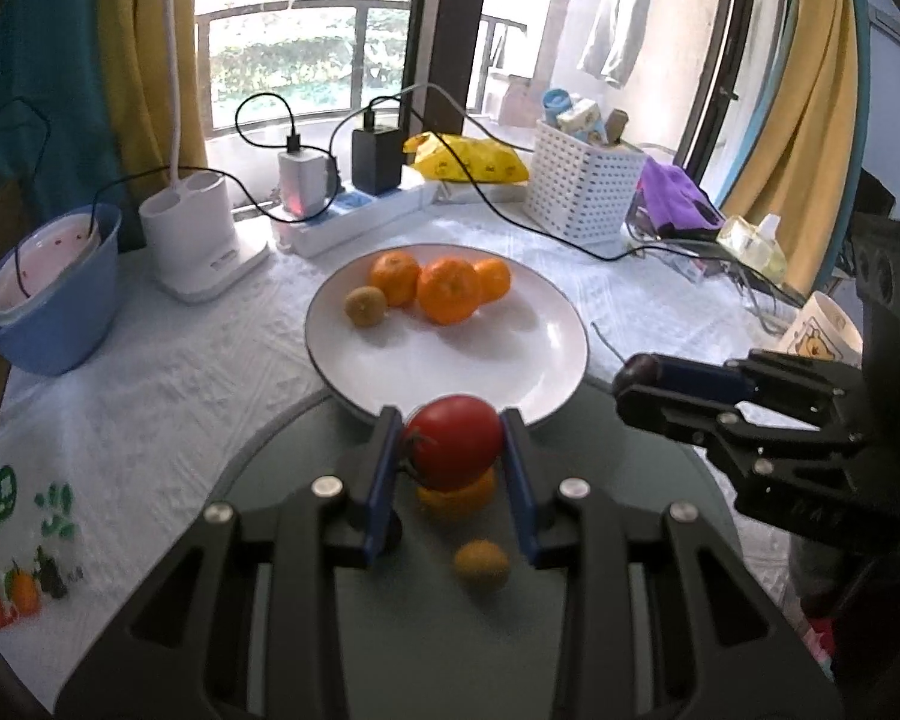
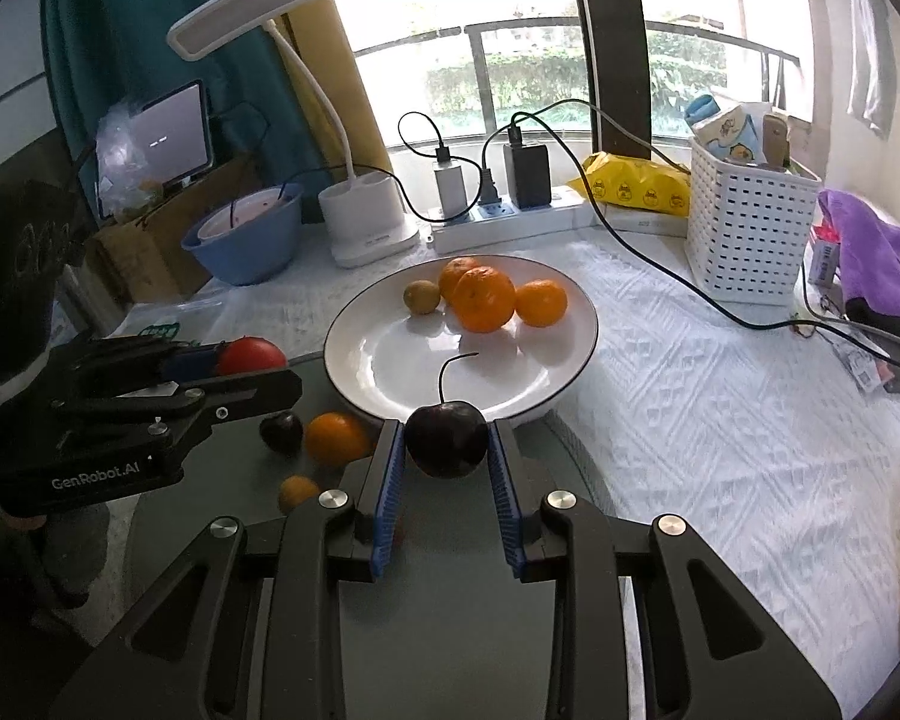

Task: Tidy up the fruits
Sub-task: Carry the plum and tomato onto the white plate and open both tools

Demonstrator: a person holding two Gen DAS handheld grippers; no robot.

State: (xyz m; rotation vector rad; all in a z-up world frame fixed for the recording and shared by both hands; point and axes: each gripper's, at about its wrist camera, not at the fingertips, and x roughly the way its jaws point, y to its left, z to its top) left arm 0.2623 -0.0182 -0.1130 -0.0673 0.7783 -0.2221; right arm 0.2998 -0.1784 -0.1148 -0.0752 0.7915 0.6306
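My left gripper (image 1: 453, 441) is shut on a red tomato (image 1: 455, 441) and holds it just before the near rim of the white plate (image 1: 528, 360). My right gripper (image 2: 445, 447) is shut on a dark cherry (image 2: 447, 447) with a long stem, also at the plate's (image 2: 390, 360) near rim. The plate holds three oranges (image 2: 484, 298) and a small greenish fruit (image 2: 421, 296). On the dark round mat (image 2: 450, 630) lie another dark cherry (image 2: 282, 432), an orange (image 2: 336, 438) and a small yellow fruit (image 2: 297, 492). The left gripper also shows in the right wrist view (image 2: 258, 372), the right gripper in the left wrist view (image 1: 630, 387).
A white textured cloth (image 2: 720, 450) covers the table. Behind the plate stand a blue basin (image 2: 246, 240), a white desk lamp base (image 2: 366, 222), a power strip with chargers and cables (image 2: 498, 204), a yellow packet (image 2: 636, 186), a white basket (image 2: 750, 234) and a purple cloth (image 2: 876, 252).
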